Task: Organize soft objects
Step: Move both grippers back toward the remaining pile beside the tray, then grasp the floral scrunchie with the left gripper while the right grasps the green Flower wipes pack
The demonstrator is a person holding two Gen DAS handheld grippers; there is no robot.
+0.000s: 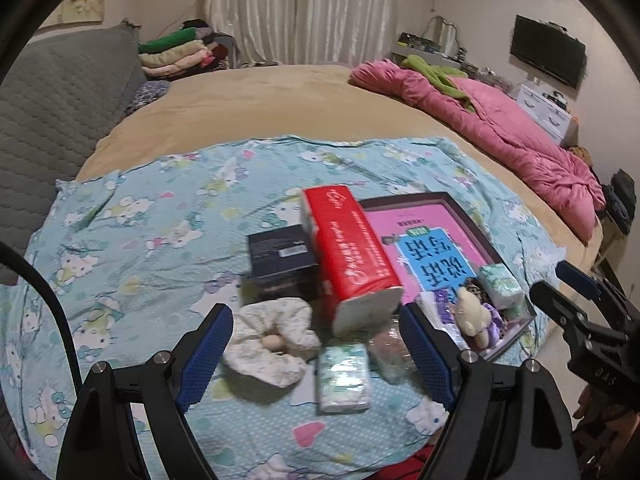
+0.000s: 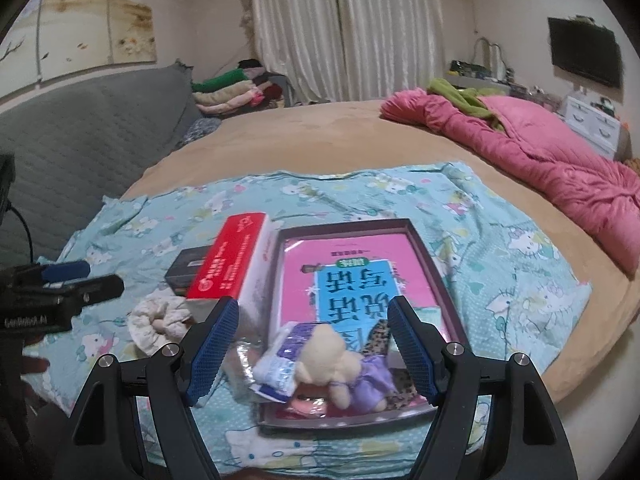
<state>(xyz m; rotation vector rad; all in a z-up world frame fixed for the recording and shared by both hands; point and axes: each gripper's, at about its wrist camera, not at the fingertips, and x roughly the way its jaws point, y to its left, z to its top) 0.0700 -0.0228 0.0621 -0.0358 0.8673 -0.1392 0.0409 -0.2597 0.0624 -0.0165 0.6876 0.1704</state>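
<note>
The plush bear (image 2: 332,354) lies between the spread right tongs (image 2: 312,344).

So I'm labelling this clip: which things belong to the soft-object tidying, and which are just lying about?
Job:
plush bear
white scrunchie
tissue pack
tray

Lying about:
red box
black box
pink quilt
folded clothes

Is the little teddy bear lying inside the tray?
Yes, the teddy bear lies inside the dark-rimmed tray, at its near end beside a small tissue pack.
</note>
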